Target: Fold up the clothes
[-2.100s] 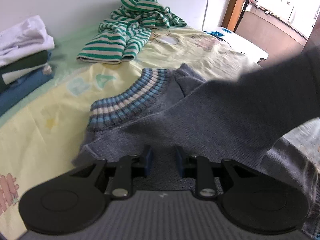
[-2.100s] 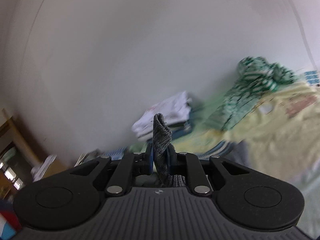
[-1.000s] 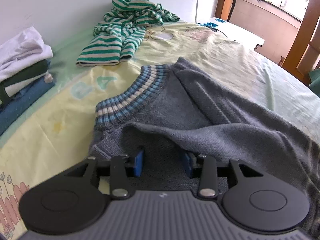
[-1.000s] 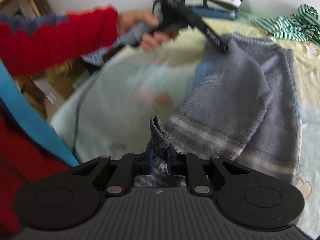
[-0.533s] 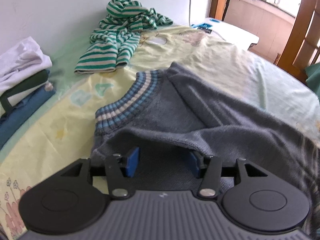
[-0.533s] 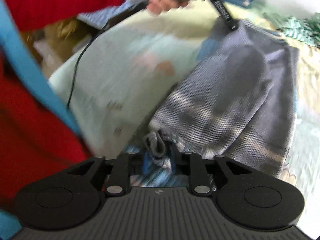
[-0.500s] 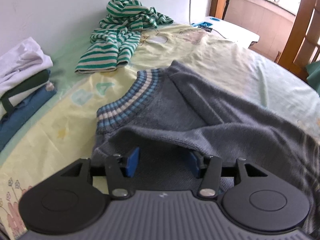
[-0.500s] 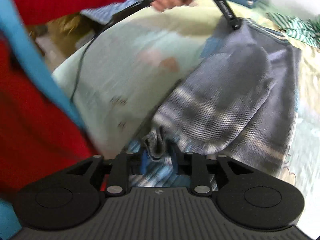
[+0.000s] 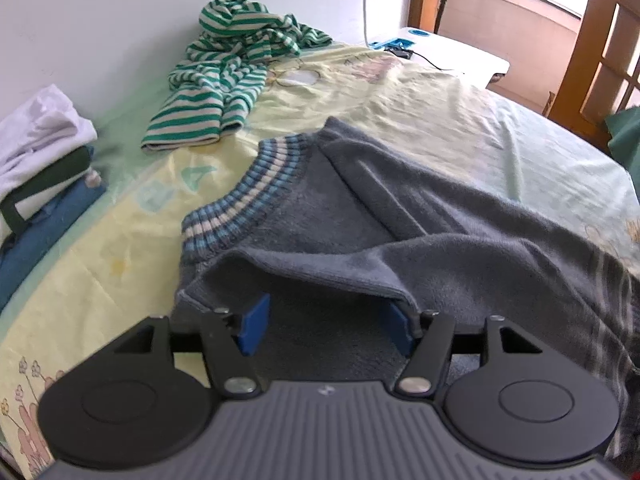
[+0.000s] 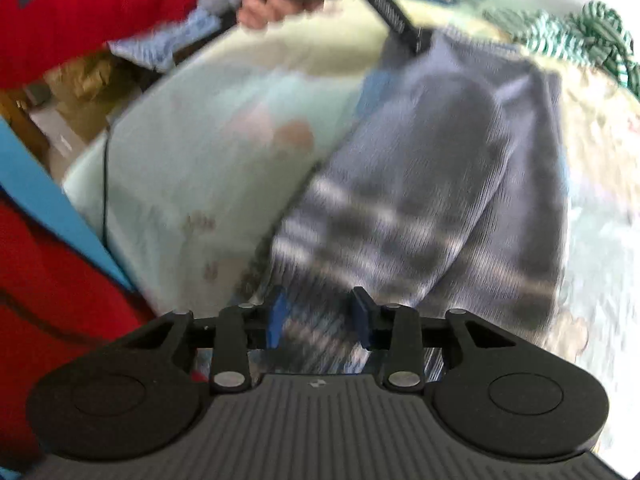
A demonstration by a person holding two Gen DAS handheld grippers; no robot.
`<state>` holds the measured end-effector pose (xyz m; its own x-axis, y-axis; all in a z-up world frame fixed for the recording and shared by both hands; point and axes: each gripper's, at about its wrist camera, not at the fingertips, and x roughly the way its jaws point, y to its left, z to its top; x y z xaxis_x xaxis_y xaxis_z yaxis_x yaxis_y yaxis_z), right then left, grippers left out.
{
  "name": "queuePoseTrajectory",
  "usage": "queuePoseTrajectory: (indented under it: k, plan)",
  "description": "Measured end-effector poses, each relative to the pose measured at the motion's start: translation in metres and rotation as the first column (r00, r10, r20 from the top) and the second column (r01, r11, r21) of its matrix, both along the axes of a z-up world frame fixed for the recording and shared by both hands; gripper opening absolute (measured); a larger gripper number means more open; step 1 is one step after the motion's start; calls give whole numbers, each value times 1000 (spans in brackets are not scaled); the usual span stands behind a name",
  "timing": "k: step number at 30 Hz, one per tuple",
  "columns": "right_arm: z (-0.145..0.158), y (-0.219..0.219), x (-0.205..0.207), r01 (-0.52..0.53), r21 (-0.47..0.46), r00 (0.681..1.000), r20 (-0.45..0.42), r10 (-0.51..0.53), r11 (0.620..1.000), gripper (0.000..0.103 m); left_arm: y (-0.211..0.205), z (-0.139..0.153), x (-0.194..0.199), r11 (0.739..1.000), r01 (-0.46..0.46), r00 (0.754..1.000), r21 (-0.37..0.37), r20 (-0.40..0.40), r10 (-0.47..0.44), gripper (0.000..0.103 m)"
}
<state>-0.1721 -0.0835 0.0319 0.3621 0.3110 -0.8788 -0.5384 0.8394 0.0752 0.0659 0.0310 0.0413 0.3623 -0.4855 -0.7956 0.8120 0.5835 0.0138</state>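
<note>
- Left wrist view: left gripper [image 9: 326, 326] low over the grey knit sweater [image 9: 420, 240], jaws apart and opening, blue pads [image 9: 253, 330] clear of the cloth; sweater fabric lying between and under them, a folded-over edge draped just above the pad tips, not pinched.
- Same view: sweater spread flat on the pale yellow and green bed sheet [image 9: 460, 108], striped blue and cream ribbed collar [image 9: 244, 204] toward the far left, a sleeve folded across the body toward the right, pale stripes near the right edge.
- Beyond the collar, a crumpled green and white striped garment [image 9: 224, 68] against the wall. At the left edge, a stack of folded clothes [image 9: 44, 160]: white on top, dark green below, blue at the bottom. Far right, a wooden door [image 9: 600, 52].
- Right wrist view, blurred: right gripper [image 10: 320, 316] pointing down at the striped hem of the sweater [image 10: 432, 184], jaws parted and opening; hem cloth between the blue pads [image 10: 276, 316], contact with the pads not clear through the blur, no bunched fold gripped.
- Same view: sweater running away up the sheet [image 10: 208, 152]; left gripper [image 10: 424, 46] at its far end, held by a hand [image 10: 264, 4] on a red sleeve [image 10: 100, 12]. Red clothing filling the lower left. Green striped garment [image 10: 580, 36] at top right.
</note>
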Motion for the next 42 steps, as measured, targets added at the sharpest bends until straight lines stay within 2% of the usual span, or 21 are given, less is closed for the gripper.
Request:
queuePoseTrajectory:
  k: [1, 4, 10, 12, 13, 15, 17, 20, 26, 29, 30, 31, 33, 35, 38, 42]
  plan:
    - [2, 0, -3, -4, -4, 1000, 11, 4, 1000, 38, 2, 0, -1, 1000, 2, 1000, 2, 3, -2, 64]
    - [18, -4, -3, 16, 98, 1000, 18, -18, 995, 39, 9, 2, -4, 1000, 2, 1000, 6, 11, -2, 65]
    - [4, 18, 4, 10, 126, 1000, 26, -14, 992, 39, 23, 8, -13, 1000, 7, 1000, -2, 16, -7, 66]
    - [-5, 18, 6, 24, 120, 999, 21, -27, 993, 35, 24, 9, -16, 1000, 14, 1000, -15, 1, -14, 65]
    - [-9, 18, 6, 31, 117, 999, 19, -33, 993, 32, 24, 10, -17, 1000, 15, 1000, -27, -11, -16, 65]
    - [-8, 10, 9, 80, 141, 997, -10, -80, 987, 20, 21, 11, -18, 998, 15, 999, -59, -45, -18, 65]
    - [-7, 4, 13, 116, 164, 993, -37, -111, 980, 16, 17, 11, -18, 997, 13, 998, -81, -68, -18, 65]
    - [-5, 1, 14, 143, 182, 989, -59, -135, 973, 14, 14, 8, -11, 994, -6, 991, -112, -134, -9, 66]
    - [-3, 1, 2, 148, 184, 989, -47, -142, 972, 13, 14, -2, 6, 980, -96, 960, -172, -278, 45, 66]
    - [-4, -1, 3, 158, 193, 987, -50, -151, 968, 13, 11, -6, 10, 972, -145, 948, -188, -306, 82, 58]
    - [-3, -2, 3, 157, 194, 987, -48, -150, 968, 13, 10, -7, 11, 969, -161, 946, -190, -310, 96, 47]
    - [-3, -2, 3, 156, 194, 988, -45, -150, 969, 12, 10, -8, 13, 966, -176, 944, -189, -311, 111, 42]
    - [-1, -4, 2, 160, 193, 987, -37, -156, 968, 11, 10, -10, 14, 962, -200, 939, -187, -318, 133, 20]
    - [0, -6, 2, 165, 193, 986, -36, -161, 967, 11, 12, -9, 14, 957, -216, 937, -194, -316, 147, 11]
    - [6, -9, 0, 166, 192, 986, -29, -163, 967, 10, 16, 1, 11, 948, -228, 945, -221, -284, 161, 3]
    - [16, -16, -1, 162, 208, 987, -21, -161, 965, 9, 20, 21, 2, 946, -211, 962, -247, -223, 157, 1]
